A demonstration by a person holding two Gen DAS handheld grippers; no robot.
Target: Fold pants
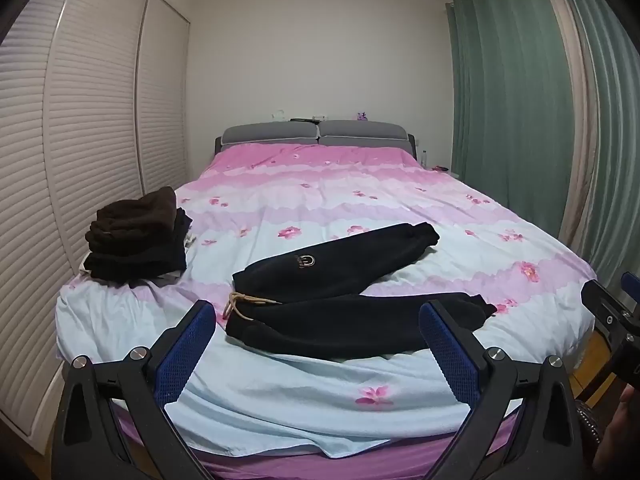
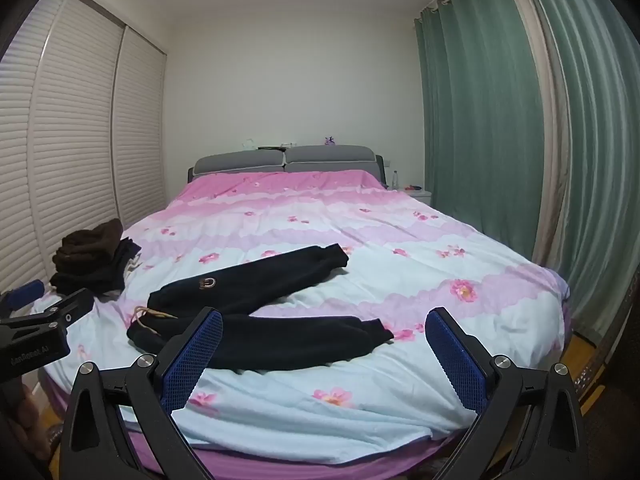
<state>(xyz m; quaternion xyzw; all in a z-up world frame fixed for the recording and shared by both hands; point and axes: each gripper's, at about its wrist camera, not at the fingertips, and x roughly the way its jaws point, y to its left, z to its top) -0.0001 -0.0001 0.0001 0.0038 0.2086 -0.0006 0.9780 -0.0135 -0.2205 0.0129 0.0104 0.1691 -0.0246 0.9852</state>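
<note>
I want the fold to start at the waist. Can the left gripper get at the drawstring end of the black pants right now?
Probably yes. The left gripper hangs open over the bed's near edge, and the waistband with its tan drawstring lies just ahead of its left jaw, nothing lying between them.

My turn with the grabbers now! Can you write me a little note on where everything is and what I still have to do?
Left hand-held gripper: open, empty, held above the foot of the bed.
Right hand-held gripper: open, empty, held beside it.
Black pants: spread on the floral cover, legs apart, waistband and drawstring toward the left, cuffs toward the right.
Done: a pile of folded dark clothes sits near the bed's left edge.
Left: these pants are not folded yet. Probably lay one leg over the other first.
</note>
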